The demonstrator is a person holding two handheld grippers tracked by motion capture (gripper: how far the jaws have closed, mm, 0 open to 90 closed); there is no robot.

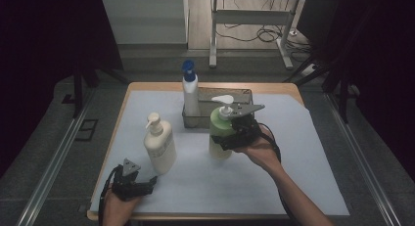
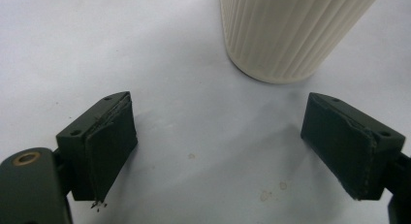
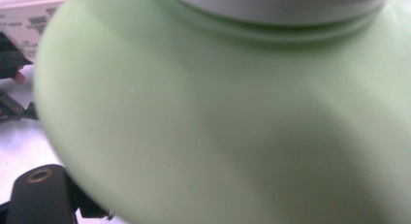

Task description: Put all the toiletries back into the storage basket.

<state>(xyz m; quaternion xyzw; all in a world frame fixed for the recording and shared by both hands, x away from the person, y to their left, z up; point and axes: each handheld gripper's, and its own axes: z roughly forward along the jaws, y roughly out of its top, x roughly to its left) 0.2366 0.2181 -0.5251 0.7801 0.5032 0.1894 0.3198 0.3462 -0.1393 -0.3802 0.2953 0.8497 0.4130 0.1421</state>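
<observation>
Lifting green pump btl w/ R gripper, tray looks like the target.
R gripper (image 1: 234, 134) clamps green bottle (image 1: 220, 130) at its shoulder, in front of the tray (image 1: 244, 93) holding the blue-cap btl (image 1: 190, 91). L gripper (image 1: 139, 186) idle, jaws wide & empty, near cream bottle (image 1: 160, 145). Next I reckon: carry over rim, keep upright, lower in.

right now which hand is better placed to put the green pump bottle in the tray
Right: the right gripper is already clamped on the green pump bottle, just in front of the tray. The left gripper sits open by the cream bottle.
</observation>
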